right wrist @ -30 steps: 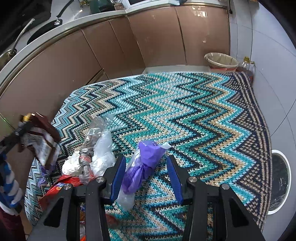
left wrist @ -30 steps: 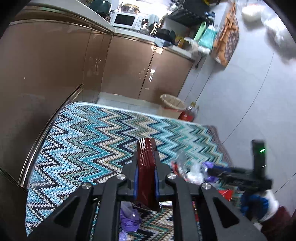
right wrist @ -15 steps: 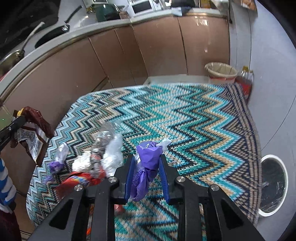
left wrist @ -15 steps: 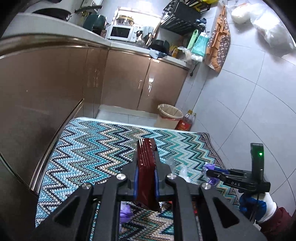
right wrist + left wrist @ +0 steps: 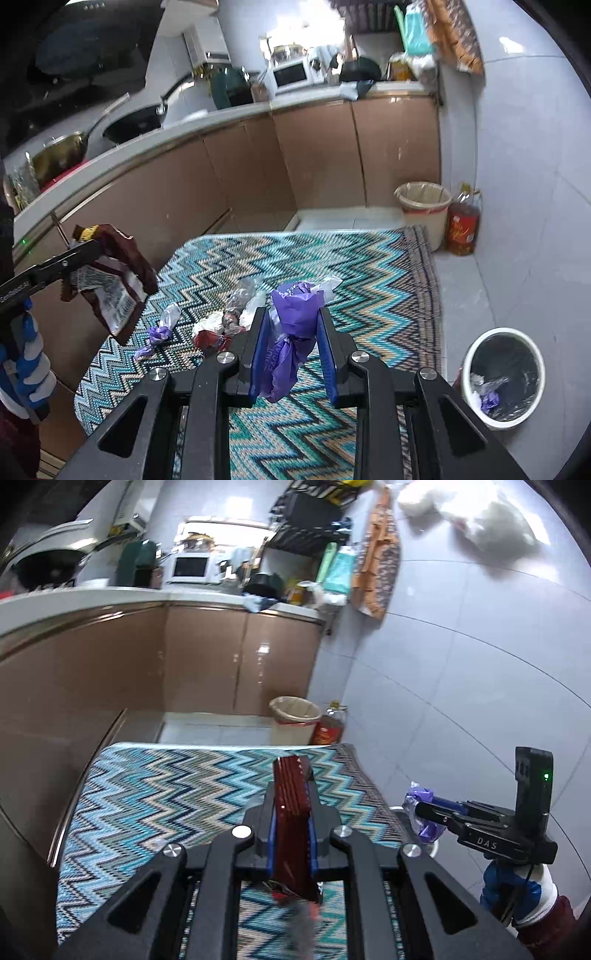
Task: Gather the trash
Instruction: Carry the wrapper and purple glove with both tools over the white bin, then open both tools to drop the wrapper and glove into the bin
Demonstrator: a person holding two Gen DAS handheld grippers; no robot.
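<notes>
My left gripper (image 5: 291, 812) is shut on a dark red snack wrapper (image 5: 291, 805) and holds it up above the zigzag rug (image 5: 166, 794); the wrapper also shows in the right wrist view (image 5: 114, 280). My right gripper (image 5: 293, 332) is shut on a purple plastic bag (image 5: 293, 321), lifted above the rug; the bag also shows in the left wrist view (image 5: 421, 805). More trash (image 5: 229, 317) lies on the rug: clear plastic, a red wrapper, small purple scraps. A white bin with a black liner (image 5: 504, 373) stands on the floor to the right.
A beige bin (image 5: 423, 206) and a red bottle (image 5: 463, 229) stand at the far end by the brown cabinets (image 5: 314, 166). The counter above carries pans and a microwave. A tiled wall runs along the right.
Both grippers have risen with their loads. The right gripper closed on the purple bag and lifted it off the rug; the white bin has come into view.
</notes>
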